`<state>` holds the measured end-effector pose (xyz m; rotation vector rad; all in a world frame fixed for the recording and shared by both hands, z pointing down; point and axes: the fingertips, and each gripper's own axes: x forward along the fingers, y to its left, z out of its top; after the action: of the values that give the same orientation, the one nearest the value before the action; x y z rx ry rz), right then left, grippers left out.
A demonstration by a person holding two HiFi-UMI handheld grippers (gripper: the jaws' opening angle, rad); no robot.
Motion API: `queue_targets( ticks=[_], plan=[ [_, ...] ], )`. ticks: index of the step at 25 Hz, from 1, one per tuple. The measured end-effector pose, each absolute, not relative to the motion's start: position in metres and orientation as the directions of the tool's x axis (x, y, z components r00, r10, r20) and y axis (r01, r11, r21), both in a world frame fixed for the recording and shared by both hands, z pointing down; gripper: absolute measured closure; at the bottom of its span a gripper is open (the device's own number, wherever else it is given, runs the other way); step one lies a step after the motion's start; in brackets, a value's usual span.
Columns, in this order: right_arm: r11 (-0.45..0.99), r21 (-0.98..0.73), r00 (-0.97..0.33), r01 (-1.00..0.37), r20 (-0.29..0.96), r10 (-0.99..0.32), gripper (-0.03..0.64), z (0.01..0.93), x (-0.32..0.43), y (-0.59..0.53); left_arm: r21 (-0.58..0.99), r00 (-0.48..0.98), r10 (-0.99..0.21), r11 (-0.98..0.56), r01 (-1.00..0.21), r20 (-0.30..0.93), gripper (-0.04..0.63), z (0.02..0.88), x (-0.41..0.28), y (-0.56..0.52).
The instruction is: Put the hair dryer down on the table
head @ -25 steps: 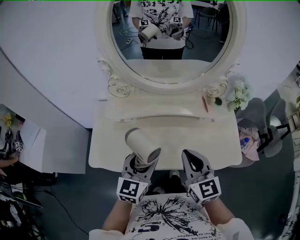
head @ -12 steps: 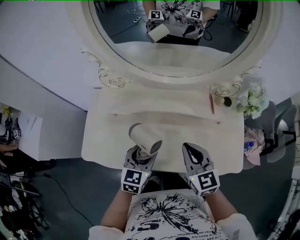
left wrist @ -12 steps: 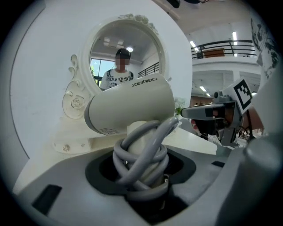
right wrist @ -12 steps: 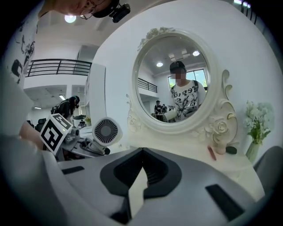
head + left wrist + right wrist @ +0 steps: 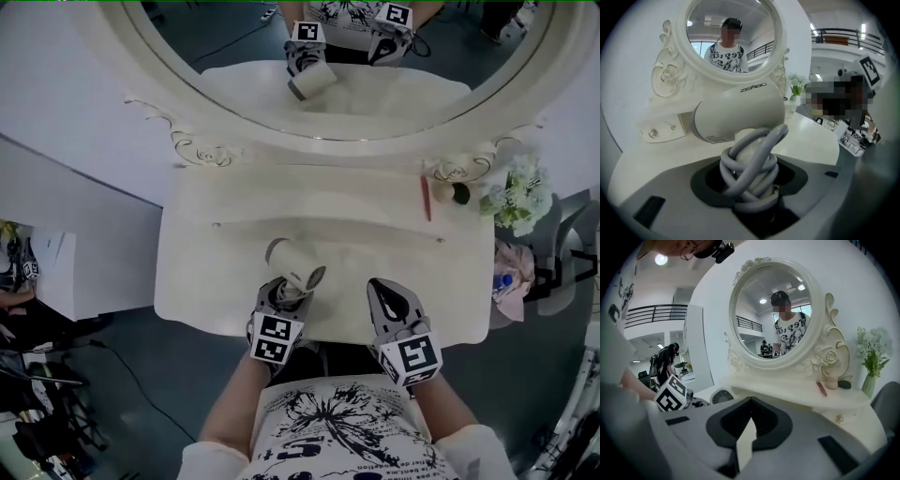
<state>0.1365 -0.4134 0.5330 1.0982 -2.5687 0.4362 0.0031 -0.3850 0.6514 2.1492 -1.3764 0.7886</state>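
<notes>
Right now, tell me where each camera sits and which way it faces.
Head view: on the person's head, looking steeply down at the table; both forearms, the left gripper and right gripper show.
Left gripper view: on the left gripper, looking along its jaws, shut on the hair dryer, towards the mirror.
Right gripper view: on the right gripper, facing the mirror over its shut, empty jaws.
Shared: all three see the mirror.
</notes>
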Motion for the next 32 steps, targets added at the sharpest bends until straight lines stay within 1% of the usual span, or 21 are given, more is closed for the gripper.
queue_targets(
  ticks=[3, 10, 21, 24, 26, 32],
  plan=[
    [0.636, -0.149, -0.632, -0.757, 0.413, -0.656, 0.606, 0.54, 0.145, -0.418, 0.046, 0.316, -0.625, -0.408, -0.912, 0.713, 0.359, 0.668, 0.004, -0.391],
    [0.595, -0.148, -0.594, -0.79, 0.428, -0.681, 0.605, 0.547, 0.159, -0.425, 0.032, 0.29, -0.562, -0.423, -0.906, 0.775, 0.359, 0.688, 0.007, -0.394],
    [0.562, -0.131, -0.56, -0.817, 0.417, -0.716, 0.606, 0.542, 0.161, -0.423, 0.061, 0.328, -0.57, -0.436, -0.898, 0.753, 0.359, 0.689, 0.008, -0.394],
    [0.555, -0.124, -0.551, -0.823, 0.415, -0.724, 0.606, 0.539, 0.161, -0.418, 0.103, 0.364, -0.568, -0.438, -0.893, 0.739, 0.357, 0.688, 0.012, -0.393],
    [0.548, -0.119, -0.543, -0.828, 0.414, -0.731, 0.605, 0.537, 0.161, -0.414, 0.133, 0.386, -0.561, -0.438, -0.889, 0.732, 0.317, 0.687, 0.014, -0.391],
    [0.531, -0.1, -0.52, -0.842, 0.412, -0.748, 0.604, 0.53, 0.164, -0.402, 0.145, 0.396, -0.562, -0.437, -0.887, 0.727, 0.303, 0.686, 0.014, -0.39]
  ],
)
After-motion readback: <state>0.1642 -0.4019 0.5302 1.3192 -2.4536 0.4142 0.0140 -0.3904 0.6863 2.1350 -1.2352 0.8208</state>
